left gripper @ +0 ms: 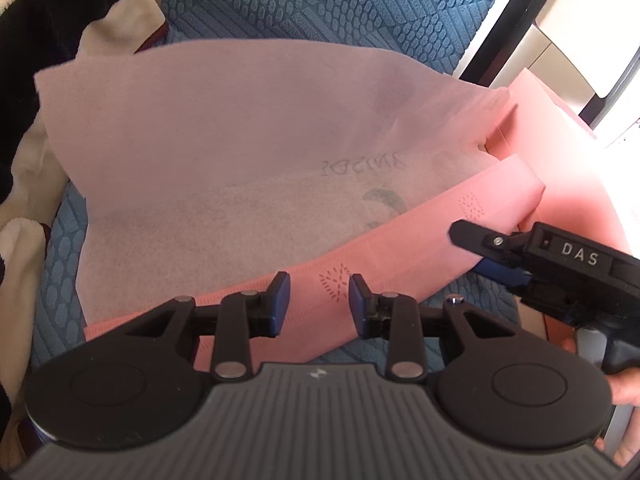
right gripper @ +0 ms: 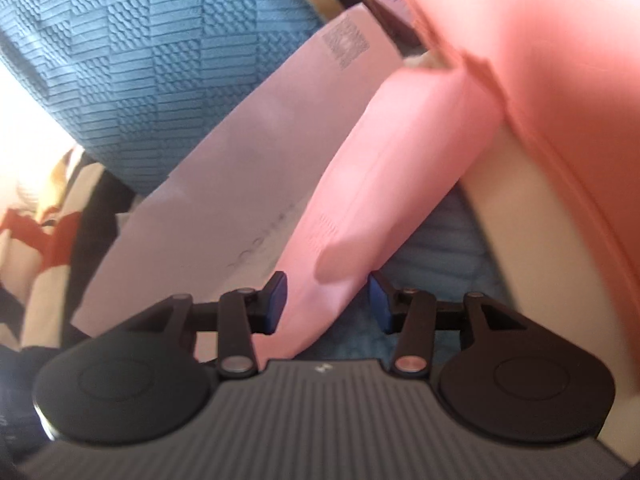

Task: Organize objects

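- In the left wrist view, the left claw (left gripper: 319,304) stands partly open just over the near hem of the pink bag (left gripper: 400,240). A stitched sunburst mark on the hem shows in the gap; whether the pads (left gripper: 280,300) touch the fabric I cannot tell.
- The right claw (left gripper: 472,248) comes in from the right of that view. Its upper finger lies on the hem's right end and a blue pad peeks out beneath, so the hem seems to run between the fingers, though no pinch is plain.
- In the right wrist view, the right claw (right gripper: 328,300) has its jaws apart, with a folded pink strip (right gripper: 380,184) passing between them. The strip lies close to the left pad (right gripper: 278,300) and clear of the right one.
- A pale sheet (left gripper: 224,152) with faint mirrored lettering lies over the bag. It spreads wide towards the far left.
- Everything rests on a blue textured cover (left gripper: 304,4). Bare blue shows beyond the sheet's far edge and at the near left.
- A black, white and red cloth (left gripper: 60,20) crowds the left edge. A dark frame (left gripper: 516,28) bounds the far right.
- Only the right wrist view shows a printed code patch (right gripper: 346,46) on the sheet's far corner. That view is blurred.
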